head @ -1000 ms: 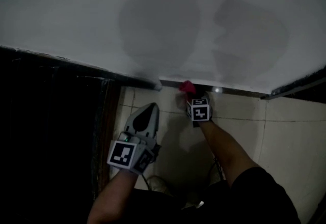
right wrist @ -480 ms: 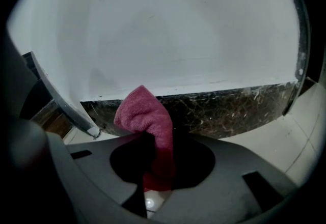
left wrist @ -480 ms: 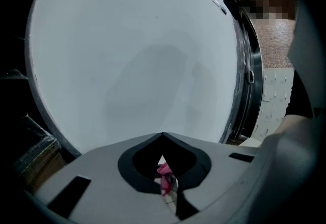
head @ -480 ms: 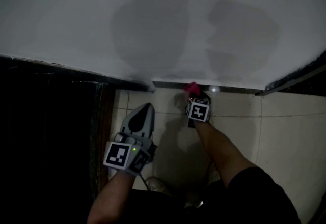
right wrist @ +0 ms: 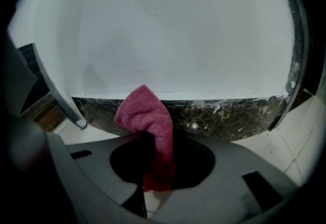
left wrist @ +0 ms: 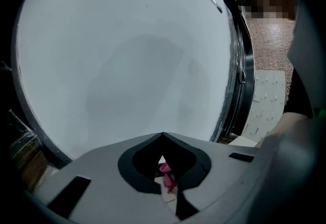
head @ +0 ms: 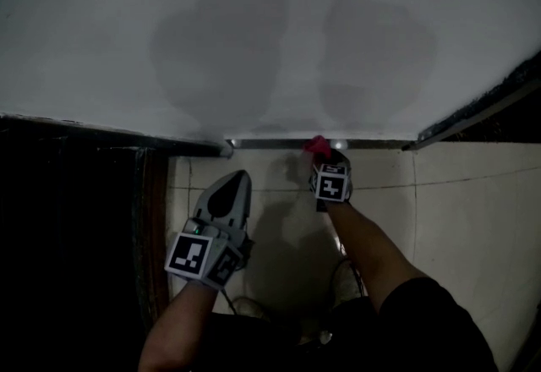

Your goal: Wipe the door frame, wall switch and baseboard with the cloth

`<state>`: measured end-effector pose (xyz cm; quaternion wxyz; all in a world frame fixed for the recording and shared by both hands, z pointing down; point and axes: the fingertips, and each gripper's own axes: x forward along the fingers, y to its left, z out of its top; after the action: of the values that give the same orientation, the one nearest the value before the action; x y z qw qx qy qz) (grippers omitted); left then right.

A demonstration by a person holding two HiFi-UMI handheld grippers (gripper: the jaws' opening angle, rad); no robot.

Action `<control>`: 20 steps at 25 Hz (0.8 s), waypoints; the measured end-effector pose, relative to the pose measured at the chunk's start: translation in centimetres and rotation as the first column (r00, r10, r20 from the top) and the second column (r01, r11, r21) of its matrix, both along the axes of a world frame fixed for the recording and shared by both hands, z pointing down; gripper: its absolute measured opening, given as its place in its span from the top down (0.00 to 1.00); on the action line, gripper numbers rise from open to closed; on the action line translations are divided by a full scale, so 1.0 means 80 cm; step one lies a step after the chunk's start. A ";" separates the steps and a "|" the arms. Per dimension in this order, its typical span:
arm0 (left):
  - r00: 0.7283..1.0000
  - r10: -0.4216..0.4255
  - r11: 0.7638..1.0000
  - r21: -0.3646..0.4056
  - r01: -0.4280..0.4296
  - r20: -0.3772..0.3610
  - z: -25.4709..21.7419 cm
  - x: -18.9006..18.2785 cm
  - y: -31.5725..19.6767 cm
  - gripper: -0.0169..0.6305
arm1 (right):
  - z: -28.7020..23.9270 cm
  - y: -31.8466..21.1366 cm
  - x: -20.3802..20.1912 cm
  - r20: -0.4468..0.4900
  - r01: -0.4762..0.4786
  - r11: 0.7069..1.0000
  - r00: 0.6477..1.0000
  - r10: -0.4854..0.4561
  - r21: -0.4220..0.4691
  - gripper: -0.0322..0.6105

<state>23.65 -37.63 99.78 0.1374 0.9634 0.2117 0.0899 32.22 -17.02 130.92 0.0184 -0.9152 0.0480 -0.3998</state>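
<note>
A pink cloth (right wrist: 147, 118) sticks up out of my right gripper (right wrist: 153, 139), which is shut on it. The cloth's folded end lies against the dark marble baseboard (right wrist: 229, 116) at the foot of the white wall (right wrist: 178, 29). From the head camera the cloth (head: 316, 144) shows as a small pink spot on the baseboard (head: 270, 143), just ahead of the right gripper (head: 325, 161). My left gripper (head: 226, 193) hangs shut and empty over the floor tiles, left of the right one. Through its jaws the cloth (left wrist: 165, 176) shows far off.
A dark door frame (head: 152, 210) and black opening lie to the left. Cream floor tiles (head: 473, 210) spread to the right. Another dark frame edge (head: 482, 108) runs up at the right. A person's shoe (head: 245, 307) and a thin cable (head: 355, 277) are on the floor beneath me.
The right gripper has slid the cloth a little to the right along the baseboard. The left gripper has stayed shut beside it. My view has shifted.
</note>
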 end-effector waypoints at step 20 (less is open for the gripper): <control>0.986 0.166 0.986 0.030 -0.167 0.015 -0.001 -0.006 0.099 0.97 | -0.020 0.156 0.000 -0.094 0.066 0.994 0.993 -0.075 -0.090 0.81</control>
<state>23.16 -29.70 99.66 0.1154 0.9439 0.2892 0.1103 32.20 -4.50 129.29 -0.0376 -0.9312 0.0639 -0.3568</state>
